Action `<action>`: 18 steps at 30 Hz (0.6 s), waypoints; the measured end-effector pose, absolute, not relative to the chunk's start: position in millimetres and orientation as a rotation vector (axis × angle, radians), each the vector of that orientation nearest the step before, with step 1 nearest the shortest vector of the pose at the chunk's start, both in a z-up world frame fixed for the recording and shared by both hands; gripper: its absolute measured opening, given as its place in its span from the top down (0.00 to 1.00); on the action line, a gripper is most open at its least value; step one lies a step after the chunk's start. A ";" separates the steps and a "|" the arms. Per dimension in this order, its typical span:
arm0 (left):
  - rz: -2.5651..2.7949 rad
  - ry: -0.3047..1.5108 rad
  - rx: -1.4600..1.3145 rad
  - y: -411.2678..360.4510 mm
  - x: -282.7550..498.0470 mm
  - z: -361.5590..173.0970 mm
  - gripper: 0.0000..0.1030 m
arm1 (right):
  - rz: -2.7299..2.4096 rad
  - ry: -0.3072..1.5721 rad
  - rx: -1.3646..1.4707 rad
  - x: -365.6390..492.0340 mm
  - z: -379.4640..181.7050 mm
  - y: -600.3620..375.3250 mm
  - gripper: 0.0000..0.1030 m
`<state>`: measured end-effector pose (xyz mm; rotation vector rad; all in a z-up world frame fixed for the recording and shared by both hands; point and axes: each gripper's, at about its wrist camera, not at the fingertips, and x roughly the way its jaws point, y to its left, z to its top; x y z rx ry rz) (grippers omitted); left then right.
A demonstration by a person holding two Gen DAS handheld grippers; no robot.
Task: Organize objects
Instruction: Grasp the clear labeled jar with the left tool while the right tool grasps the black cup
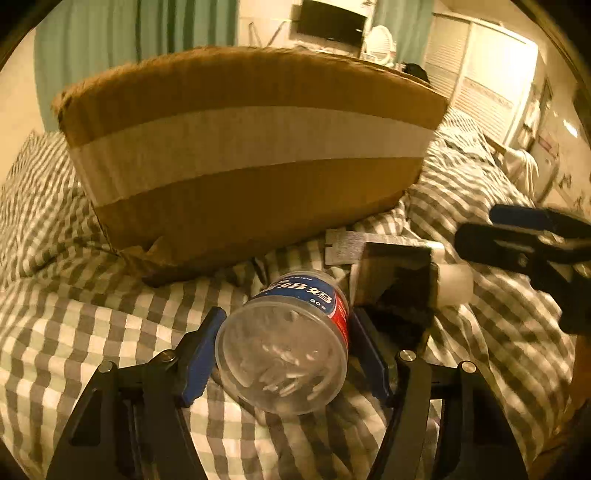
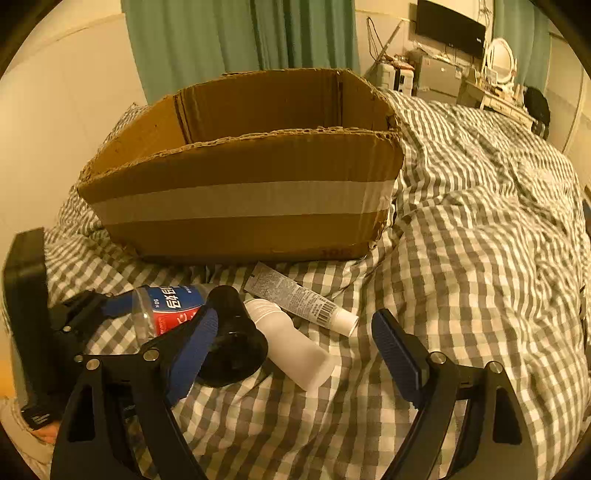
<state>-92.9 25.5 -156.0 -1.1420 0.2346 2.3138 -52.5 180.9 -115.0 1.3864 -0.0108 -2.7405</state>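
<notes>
A clear round jar with a blue and red label lies on its side on the checked bedding. My left gripper has its blue pads on both sides of the jar, closed against it. The jar also shows in the right wrist view. My right gripper is open and empty, above a frosted white bottle and beside a black funnel-shaped object. A white tube lies just beyond them. An open cardboard box with a tape band stands behind.
The checked duvet covers the bed, rumpled to the right. Green curtains hang behind the box. A desk with a monitor and clutter stands at the far right. The box also fills the left wrist view.
</notes>
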 end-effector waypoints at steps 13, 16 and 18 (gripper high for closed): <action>2.541 0.299 -1.110 -20.1 -75.8 -106.5 0.34 | -2.624 0.038 1.371 -61.2 -134.5 144.0 0.17; 2.544 0.281 -1.116 -21.6 -80.1 -106.5 0.34 | -2.582 0.097 1.416 -71.5 -152.0 127.4 0.17; 2.549 0.286 -1.116 -25.4 -81.1 -108.7 0.34 | -2.562 0.121 1.439 -77.8 -162.5 119.6 0.17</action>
